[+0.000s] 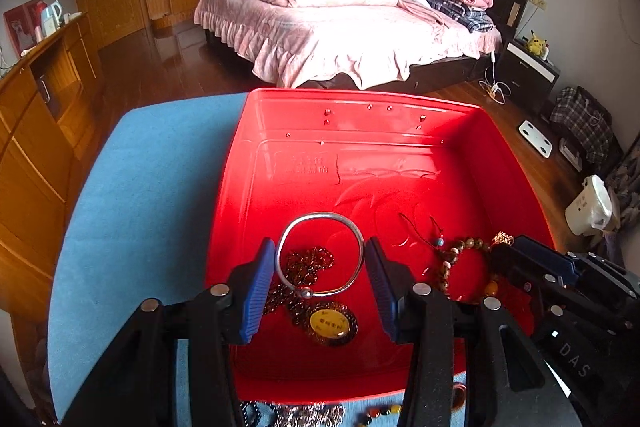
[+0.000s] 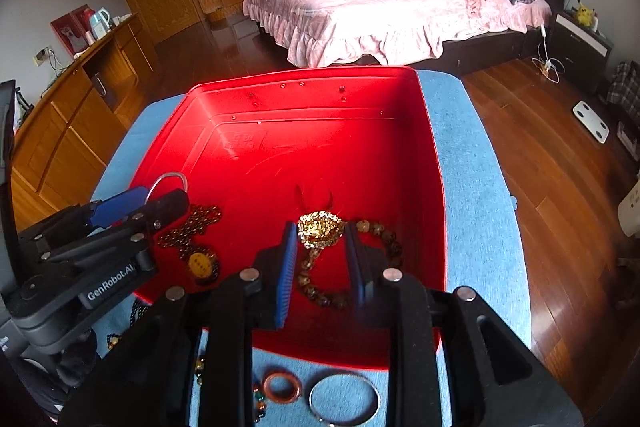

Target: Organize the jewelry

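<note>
Left wrist view: the left gripper (image 1: 320, 259) clamps the silver bangle (image 1: 321, 254) over the red tray (image 1: 500, 163); dropped, it may snag the dark bead necklace (image 1: 316, 303) beneath.

Right wrist view: the right gripper (image 2: 321, 247) pinches the gold chain (image 2: 320, 229) inside the tray, above the brown bead bracelet (image 2: 384, 239); dangling links could tangle there.

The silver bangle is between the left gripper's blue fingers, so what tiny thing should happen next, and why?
Probably open the left gripper a little and let go. The silver bangle sits squeezed between its blue pads, low over the red tray floor and above the dark bead necklace, so it looks delivered. The right gripper likewise straddles the gold chain.
</note>
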The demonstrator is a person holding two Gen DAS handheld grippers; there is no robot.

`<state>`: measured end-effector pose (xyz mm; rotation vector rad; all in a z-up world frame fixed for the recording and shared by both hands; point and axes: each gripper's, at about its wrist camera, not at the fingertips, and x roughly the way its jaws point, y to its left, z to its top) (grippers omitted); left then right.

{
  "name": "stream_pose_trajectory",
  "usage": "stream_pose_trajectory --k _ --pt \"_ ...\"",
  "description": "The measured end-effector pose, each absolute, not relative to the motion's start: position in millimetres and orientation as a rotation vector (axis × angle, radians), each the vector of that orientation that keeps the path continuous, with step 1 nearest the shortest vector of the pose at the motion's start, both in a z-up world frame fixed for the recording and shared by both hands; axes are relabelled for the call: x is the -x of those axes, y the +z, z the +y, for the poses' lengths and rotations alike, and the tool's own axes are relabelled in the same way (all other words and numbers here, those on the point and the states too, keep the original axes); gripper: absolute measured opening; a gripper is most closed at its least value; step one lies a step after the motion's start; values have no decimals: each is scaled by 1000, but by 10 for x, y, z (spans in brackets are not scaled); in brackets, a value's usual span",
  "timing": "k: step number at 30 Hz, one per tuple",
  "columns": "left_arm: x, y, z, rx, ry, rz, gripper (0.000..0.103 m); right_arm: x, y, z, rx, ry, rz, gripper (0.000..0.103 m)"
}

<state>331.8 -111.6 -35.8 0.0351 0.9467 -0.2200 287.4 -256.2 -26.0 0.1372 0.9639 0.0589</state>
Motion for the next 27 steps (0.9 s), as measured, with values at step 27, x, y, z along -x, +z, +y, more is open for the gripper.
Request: stream_pose_trajectory --k 27 --pt "-3410 -468 -1070 -55 -182 950 61 -2955 -381 -2656 -120 20 961 36"
